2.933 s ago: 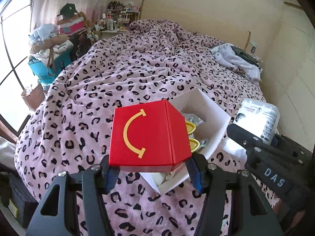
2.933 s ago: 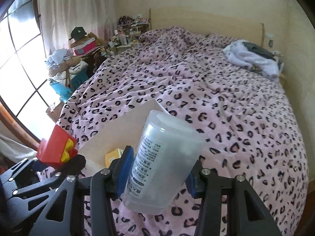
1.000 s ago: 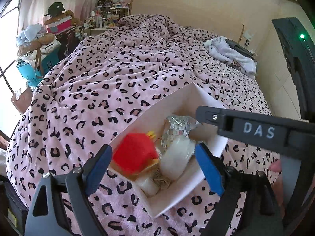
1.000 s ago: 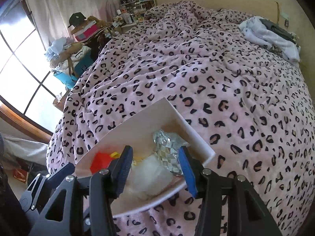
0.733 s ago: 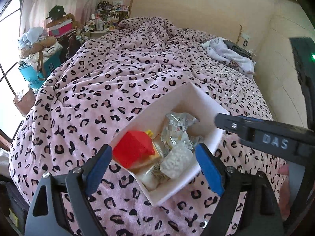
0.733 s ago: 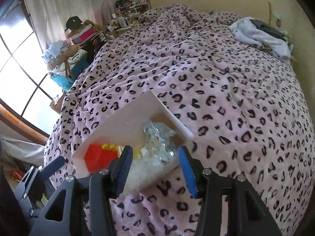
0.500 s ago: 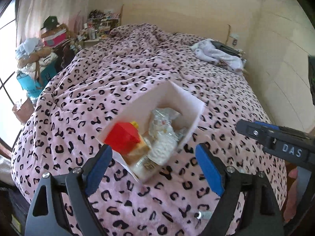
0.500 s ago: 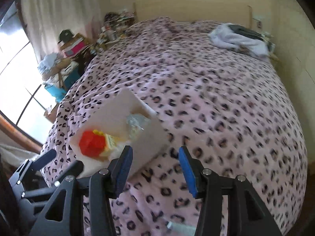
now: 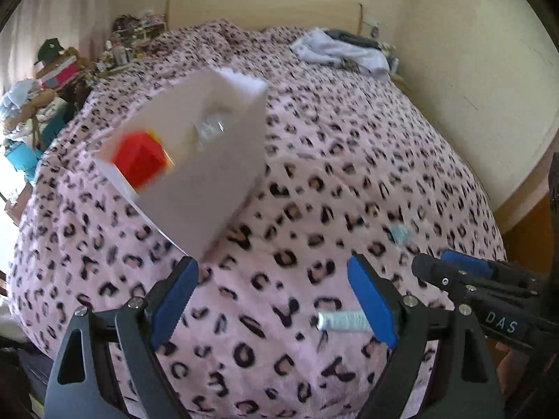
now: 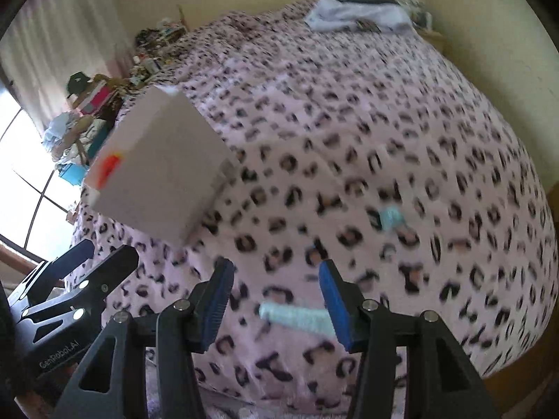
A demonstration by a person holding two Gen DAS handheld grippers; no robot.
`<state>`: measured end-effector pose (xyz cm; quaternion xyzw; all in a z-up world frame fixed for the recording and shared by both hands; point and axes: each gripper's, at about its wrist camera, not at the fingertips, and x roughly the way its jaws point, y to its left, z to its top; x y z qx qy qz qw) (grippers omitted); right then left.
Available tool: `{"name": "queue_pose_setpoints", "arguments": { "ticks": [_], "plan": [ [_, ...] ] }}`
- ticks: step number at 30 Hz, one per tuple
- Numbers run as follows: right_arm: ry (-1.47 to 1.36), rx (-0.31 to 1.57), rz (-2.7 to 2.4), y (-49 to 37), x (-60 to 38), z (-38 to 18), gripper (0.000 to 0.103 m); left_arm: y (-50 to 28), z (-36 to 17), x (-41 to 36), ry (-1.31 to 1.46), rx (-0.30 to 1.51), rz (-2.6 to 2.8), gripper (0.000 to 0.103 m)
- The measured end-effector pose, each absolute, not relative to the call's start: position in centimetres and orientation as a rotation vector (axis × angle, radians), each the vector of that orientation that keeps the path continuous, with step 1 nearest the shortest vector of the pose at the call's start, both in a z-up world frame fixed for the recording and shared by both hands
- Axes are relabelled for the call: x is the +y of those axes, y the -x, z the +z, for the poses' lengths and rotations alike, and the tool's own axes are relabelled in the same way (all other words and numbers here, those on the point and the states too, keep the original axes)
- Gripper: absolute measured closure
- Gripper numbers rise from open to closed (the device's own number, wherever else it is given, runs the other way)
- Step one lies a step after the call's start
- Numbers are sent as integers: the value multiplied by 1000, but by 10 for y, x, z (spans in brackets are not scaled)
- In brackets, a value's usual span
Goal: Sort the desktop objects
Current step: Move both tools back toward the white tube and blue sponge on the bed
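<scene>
A white box (image 9: 209,188) sits on the pink leopard-print bed and holds a red house-shaped box (image 9: 139,159) and a crinkled silver packet (image 9: 213,127). It also shows in the right wrist view (image 10: 160,181). A pale cylindrical tube (image 9: 340,321) lies on the blanket near the front edge, and shows in the right wrist view (image 10: 297,316) too. A small light-blue item (image 9: 400,234) lies further right, seen again in the right wrist view (image 10: 391,218). My left gripper (image 9: 274,300) is open and empty. My right gripper (image 10: 276,295) is open and empty above the tube.
White and dark clothes (image 9: 340,50) lie at the bed's far right. A cluttered shelf with a green cap, boxes and bags (image 9: 45,80) stands left of the bed. A beige wall (image 9: 471,70) runs along the right side.
Both grippers let go of the red box and the white container, which went into the white box. Both pulled back and lower toward the bed's front edge; the tube came into view.
</scene>
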<state>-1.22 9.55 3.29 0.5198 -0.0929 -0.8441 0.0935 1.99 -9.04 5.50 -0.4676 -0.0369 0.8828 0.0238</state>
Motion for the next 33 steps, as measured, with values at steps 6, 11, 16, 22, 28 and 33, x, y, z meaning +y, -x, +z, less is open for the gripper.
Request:
{"name": "queue_pose_setpoints", "arguments": {
  "ticks": [6, 11, 16, 22, 28, 33],
  "plan": [
    [-1632, -326, -2564, -13, 132, -1, 51, -35, 17, -68, 1495, -81, 2672, 15],
    [-1662, -374, -2638, -25, 167, -7, 51, -39, 8, -55, 1480, -71, 2639, 10],
    [-1705, -459, -2678, -32, 199, -17, 51, -41, -20, -37, 1514, -48, 2543, 4],
    [-1742, -503, -2663, -33, 213, -32, 51, -44, -79, -14, 1667, 0, 2436, 4],
    [-1747, -493, -2665, -21, 214, -38, 51, -31, -105, -10, 1762, -274, 2436, 4],
    [-1739, -482, -2669, -5, 213, -38, 51, -14, -108, 9, 1823, -436, 2461, 4]
  ]
}}
